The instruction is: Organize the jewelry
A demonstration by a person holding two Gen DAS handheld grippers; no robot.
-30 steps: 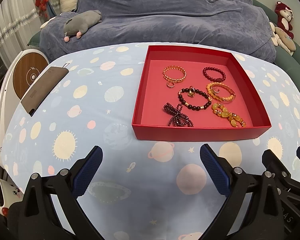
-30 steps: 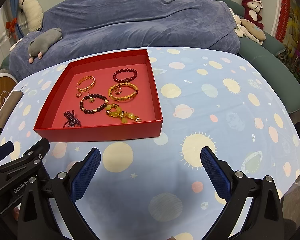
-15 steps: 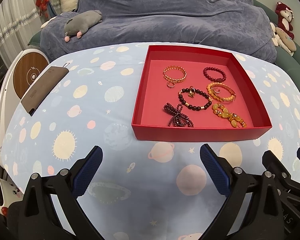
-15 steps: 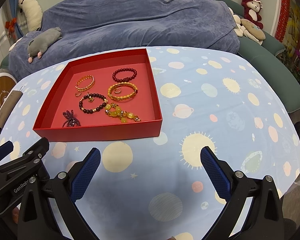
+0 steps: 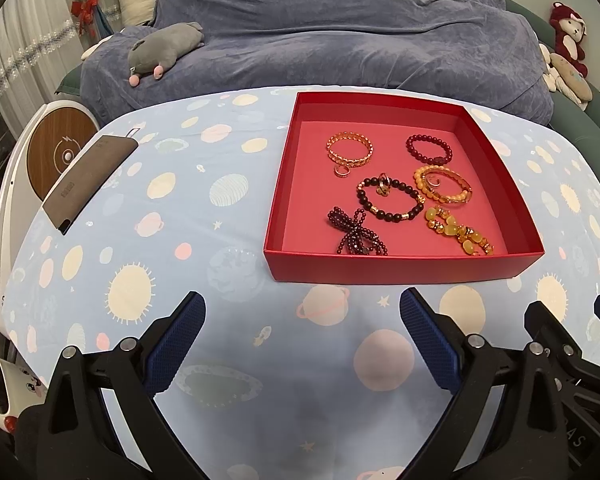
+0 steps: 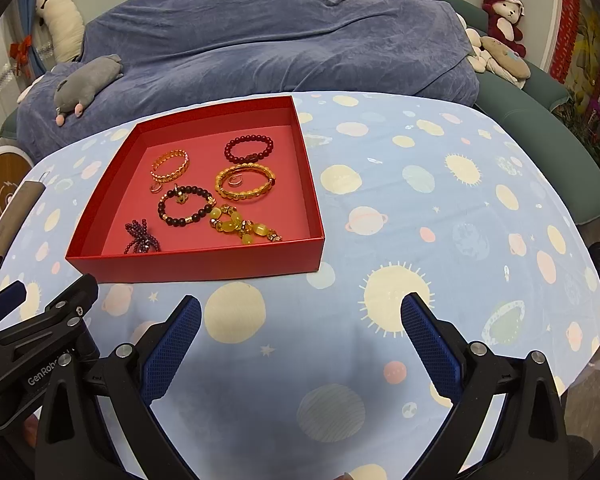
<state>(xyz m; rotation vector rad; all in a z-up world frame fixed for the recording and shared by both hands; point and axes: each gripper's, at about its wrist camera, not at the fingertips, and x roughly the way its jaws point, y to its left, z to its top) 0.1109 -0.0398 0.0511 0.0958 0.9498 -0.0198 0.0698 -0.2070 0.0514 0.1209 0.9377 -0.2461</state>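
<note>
Fingers of the left gripper [image 5: 300, 336] and right gripper [image 6: 300, 338] are spread wide and empty, both hovering above the near edge of the surface [image 6: 420, 208]. Only the left view shows the mug [image 5: 0, 396] off the near left corner. Only the right view shows the right edge of the surface, with wide bare cloth between it and the tray [image 6: 204, 266]. The tray sits near the far edge, just ahead of both grippers. It contains a gold bracelet [image 5: 349, 148], dark red bracelet [image 5: 428, 149], orange bracelet [image 5: 444, 185], black bracelet [image 5: 389, 200], yellow beads [image 5: 458, 231], purple beads [image 5: 356, 234] and three small rings. A grey case [image 5: 88, 178] lies at the left edge.
</note>
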